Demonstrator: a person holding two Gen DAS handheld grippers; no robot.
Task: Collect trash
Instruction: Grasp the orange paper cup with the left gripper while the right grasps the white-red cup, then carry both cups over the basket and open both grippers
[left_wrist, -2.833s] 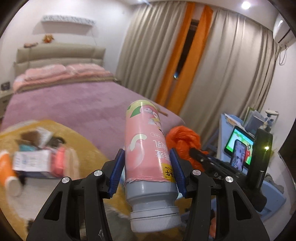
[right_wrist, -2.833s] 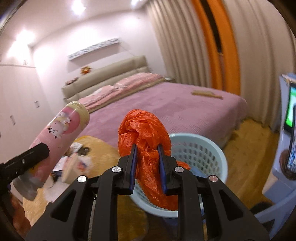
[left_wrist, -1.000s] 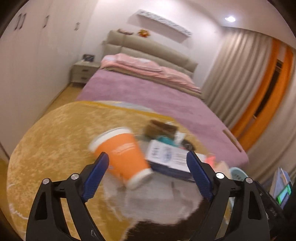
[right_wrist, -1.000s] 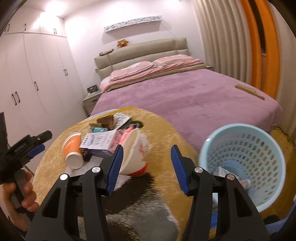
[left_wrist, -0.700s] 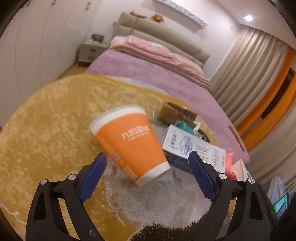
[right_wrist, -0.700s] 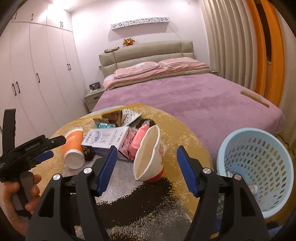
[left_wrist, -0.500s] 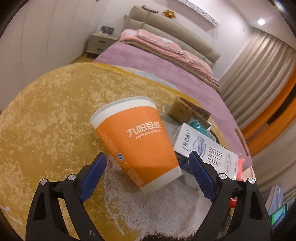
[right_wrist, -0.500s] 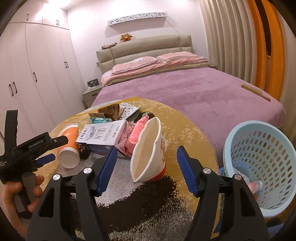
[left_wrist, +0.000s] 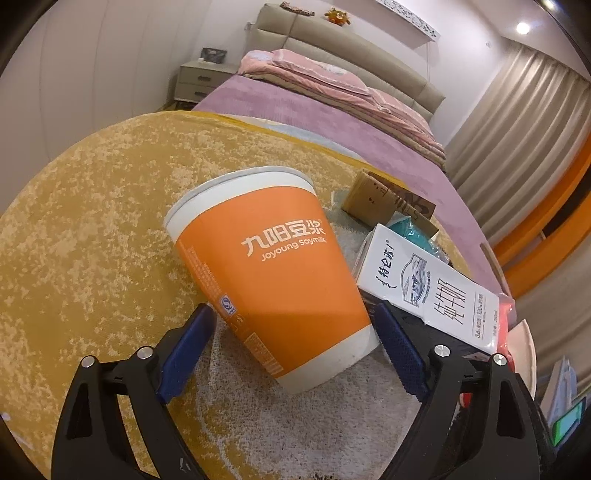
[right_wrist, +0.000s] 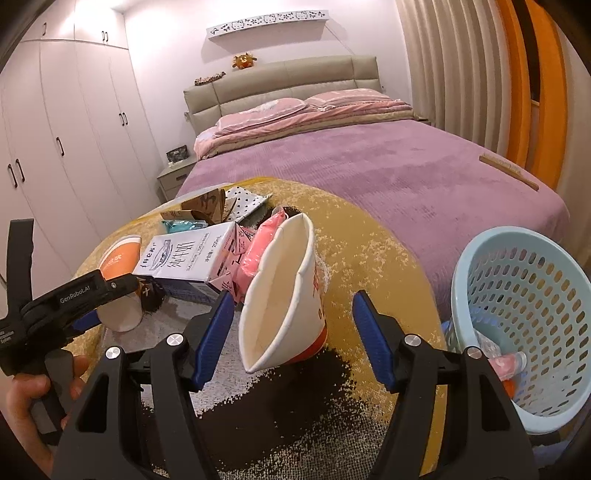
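Left gripper (left_wrist: 293, 323): jaws wide and closing, set either side of the base of the orange cup (left_wrist: 269, 273), which lies on its side on the rug (left_wrist: 74, 229); pads not seen pressing; left pad has bare rug beside it, right pad sits just beside the milk carton (left_wrist: 428, 288), little room there. Right gripper (right_wrist: 291, 319): jaws apart and closing around a squashed white cup (right_wrist: 284, 291), open rim toward the jaws; left pad near its edge, right pad well clear with open rug. Blue basket (right_wrist: 524, 317) stands right of the right jaw, some trash inside; bed (right_wrist: 388, 166) beyond.
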